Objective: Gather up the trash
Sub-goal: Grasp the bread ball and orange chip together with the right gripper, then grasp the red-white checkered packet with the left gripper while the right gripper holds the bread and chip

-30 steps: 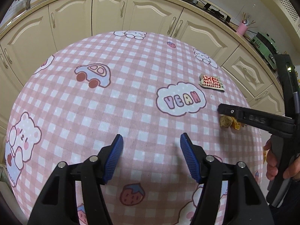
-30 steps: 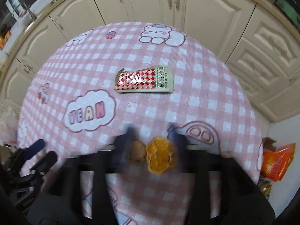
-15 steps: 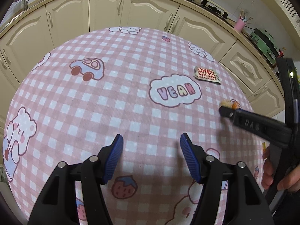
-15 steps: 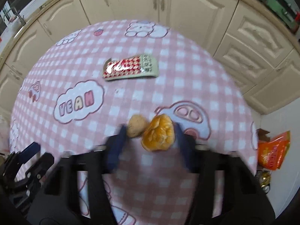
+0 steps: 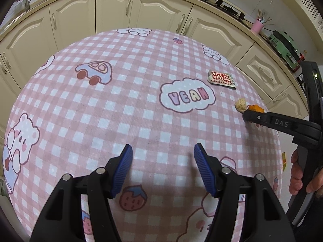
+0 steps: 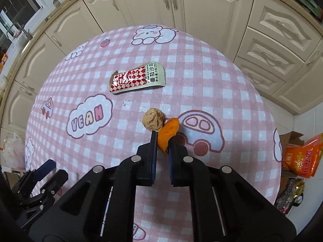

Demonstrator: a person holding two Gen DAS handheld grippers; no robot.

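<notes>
The right gripper (image 6: 161, 141) has its blue pads pinched tight on a piece of orange peel (image 6: 168, 132), which juts forward from between them above the pink checked cloth of the counter (image 6: 222, 92). A pale, rough lump (image 6: 153, 119) (a nut shell, perhaps; it is hard to say from here) sits against the tip of one finger, touching the peel but outside the grip. Off to the side, the left gripper (image 5: 163, 168) hangs over a bare patch of cloth with its jaws partly apart and nothing between them. Farther along the counter, past the "VEAN" cloud print (image 6: 88, 118), a red-and-white checked sauce packet (image 6: 138, 77) lies flat. Behind all this runs a row of cream cabinet doors (image 6: 201, 4).
</notes>
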